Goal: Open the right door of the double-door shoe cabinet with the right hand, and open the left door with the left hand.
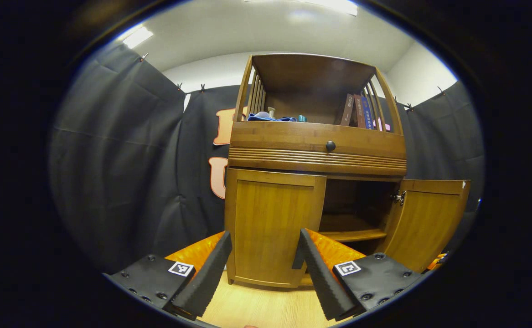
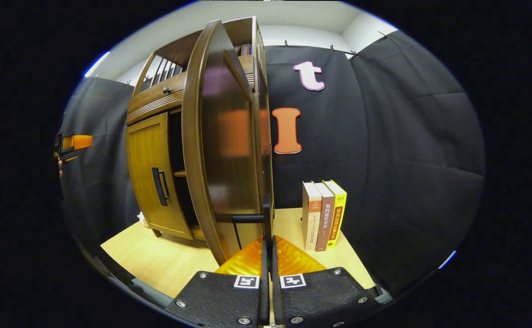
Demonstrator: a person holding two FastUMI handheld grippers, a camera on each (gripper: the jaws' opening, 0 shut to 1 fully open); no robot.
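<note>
Your left gripper [image 1: 262,269] has its jaws spread wide, facing the shoe cabinet's [image 1: 316,150] closed left door [image 1: 272,228] without touching it. The right door [image 1: 423,223] stands swung open at the cabinet's right side. Your right gripper [image 2: 268,255] has its jaws pressed nearly together on that door's thin handle [image 2: 266,214], near three upright books [image 2: 323,214] at the wooden floorboard's [image 2: 156,259] back edge.

I take the shoe cabinet [image 1: 316,159] as my landmark. On its shelf, a cloth [image 1: 266,118] lies left and books [image 1: 359,111] stand right. Its right door [image 1: 425,218] swings outward; its left door [image 1: 272,228] sits closed. Beside the cabinet, three books [image 2: 323,214] stand on the table [image 2: 156,259].
</note>
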